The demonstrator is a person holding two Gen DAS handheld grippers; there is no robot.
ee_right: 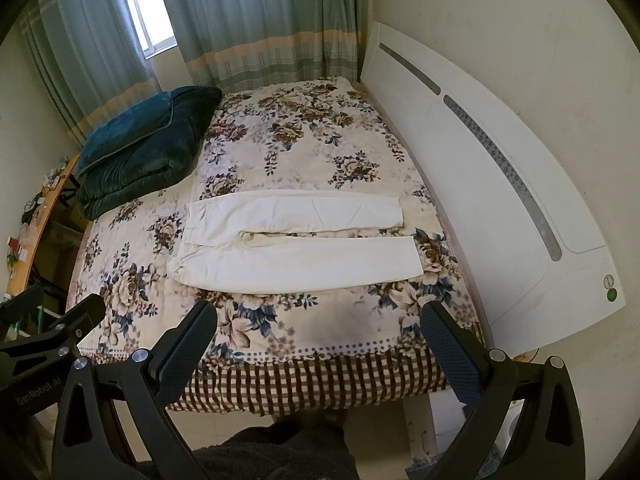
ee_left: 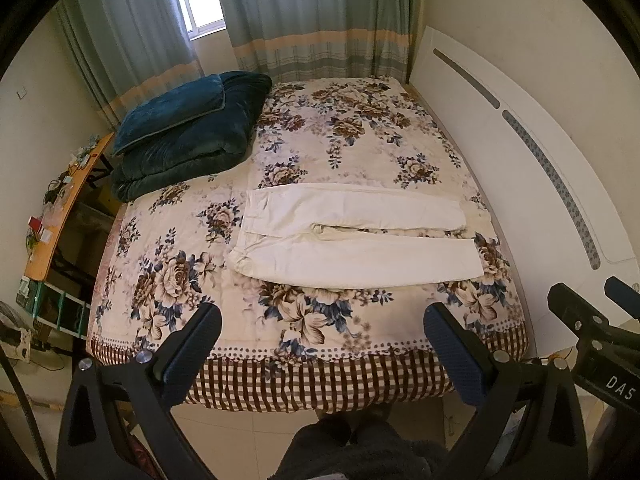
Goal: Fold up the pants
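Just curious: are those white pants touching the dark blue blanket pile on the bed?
Apart. In the left wrist view, a stretch of floral bedspread shows between the white pants and the blue blanket pile.

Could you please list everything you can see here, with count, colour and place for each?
pants: one, cream, spread flat mid-bed, legs toward the headboard.
bedspread: one, floral, covering the bed.
blanket: one folded, dark teal, far left corner.
curtains: green with tan band, behind the bed.
headboard: one, white, right side.
desk: one, wooden, cluttered, left.
left tool: black, open, above the bed's near edge.
right tool: black, open, likewise.
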